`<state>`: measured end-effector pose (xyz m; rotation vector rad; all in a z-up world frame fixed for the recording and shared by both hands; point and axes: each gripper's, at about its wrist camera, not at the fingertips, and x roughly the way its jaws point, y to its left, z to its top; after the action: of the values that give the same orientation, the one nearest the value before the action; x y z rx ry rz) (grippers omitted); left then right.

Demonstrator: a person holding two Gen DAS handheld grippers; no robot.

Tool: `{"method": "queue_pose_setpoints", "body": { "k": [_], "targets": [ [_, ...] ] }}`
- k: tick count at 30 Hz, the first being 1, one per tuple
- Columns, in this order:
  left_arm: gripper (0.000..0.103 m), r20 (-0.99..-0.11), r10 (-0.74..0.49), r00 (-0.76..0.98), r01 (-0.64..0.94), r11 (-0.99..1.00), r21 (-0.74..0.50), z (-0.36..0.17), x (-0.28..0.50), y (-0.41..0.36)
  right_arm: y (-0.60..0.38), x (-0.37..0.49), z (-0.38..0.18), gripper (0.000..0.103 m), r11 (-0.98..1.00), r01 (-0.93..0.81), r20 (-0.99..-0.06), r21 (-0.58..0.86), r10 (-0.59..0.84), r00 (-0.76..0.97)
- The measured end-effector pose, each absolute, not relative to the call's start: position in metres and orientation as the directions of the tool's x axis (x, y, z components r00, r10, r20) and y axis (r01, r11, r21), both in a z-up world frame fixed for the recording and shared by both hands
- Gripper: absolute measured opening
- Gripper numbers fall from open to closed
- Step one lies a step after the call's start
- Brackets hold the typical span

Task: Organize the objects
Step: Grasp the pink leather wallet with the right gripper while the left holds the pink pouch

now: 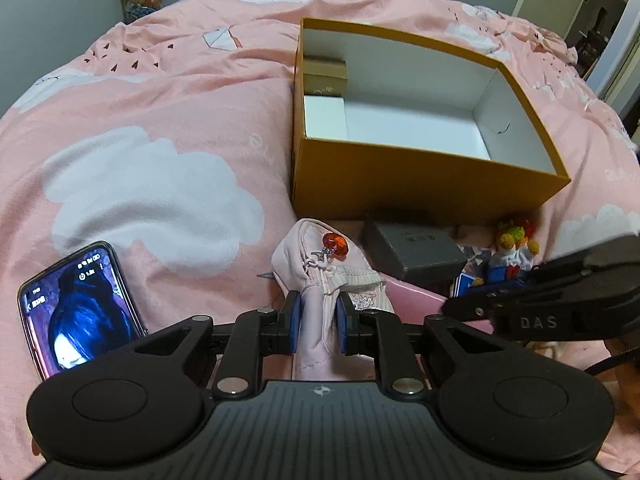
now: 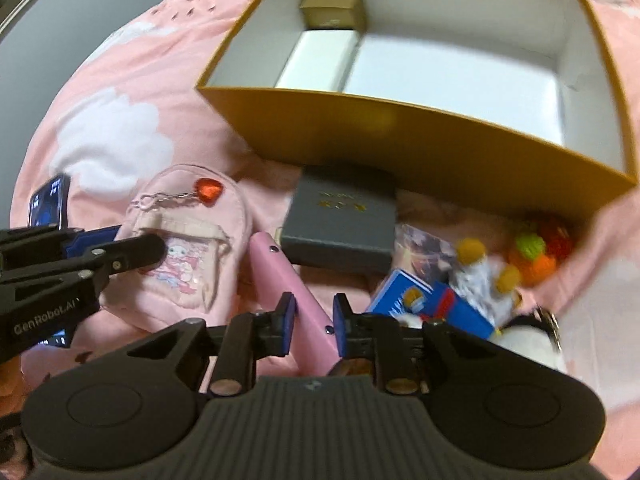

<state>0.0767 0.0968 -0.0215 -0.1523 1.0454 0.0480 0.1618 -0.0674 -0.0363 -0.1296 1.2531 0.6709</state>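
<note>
In the left wrist view the left gripper [image 1: 319, 322] sits at lower centre, its blue pads pressed against both sides of a pale pink pouch [image 1: 316, 280]; a red heart charm [image 1: 335, 245] hangs from the pouch's zip, just above the pads. The yellow box [image 1: 420, 184] fills the upper right of that frame, open-topped and white inside; a small gold box [image 1: 325, 76] sits in its far left corner, with a white box [image 1: 324, 114] just in front of it (both against the left wall). A phone [image 1: 78, 308] with a lit screen lies at lower left on the pink cloud-print bedspread [image 1: 160, 100].

In the right wrist view the right gripper [image 2: 314, 322] is at lower centre, its jaws narrow but with a gap showing; a pink case [image 2: 280, 280] runs between them, and whether the pads touch it cannot be told. A grey box [image 2: 340, 224] lies at centre, just below the yellow box's near wall; a blue card packet [image 2: 420, 300] and a small doll [image 2: 480, 272] lie at lower right.
</note>
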Motion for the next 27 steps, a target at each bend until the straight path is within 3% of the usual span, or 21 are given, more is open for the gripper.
{"method": "queue_pose_setpoints", "body": {
  "k": [2,8,10,15,27],
  "targets": [
    [0.021,-0.867,-0.028,0.497,-0.114,0.989,-0.097,-0.022,0.076,0.096,-0.058,0.166,-0.039,0.032,0.76,-0.587,-0.904,0.279,0.413,0.106],
    [0.021,-0.873,-0.02,0.487,-0.122,0.988,-0.09,-0.023,0.076,0.096,-0.031,0.179,-0.054,0.033,0.658,-0.707,-0.923,0.26,0.384,0.018],
    [0.021,-0.874,-0.017,0.485,-0.124,0.988,-0.088,-0.023,0.077,0.096,-0.024,0.182,-0.059,0.026,0.646,-0.717,-0.927,0.262,0.376,-0.001],
    [0.021,-0.875,-0.017,0.484,-0.121,0.989,-0.086,-0.022,0.077,0.095,-0.028,0.175,-0.053,0.021,0.63,-0.731,-0.923,0.263,0.386,0.0],
    [0.02,-0.806,-0.093,0.584,-0.059,0.986,-0.157,0.019,0.075,0.092,-0.089,0.17,0.029,0.019,0.653,-0.681,-0.836,0.331,0.538,0.11]
  ]
}}
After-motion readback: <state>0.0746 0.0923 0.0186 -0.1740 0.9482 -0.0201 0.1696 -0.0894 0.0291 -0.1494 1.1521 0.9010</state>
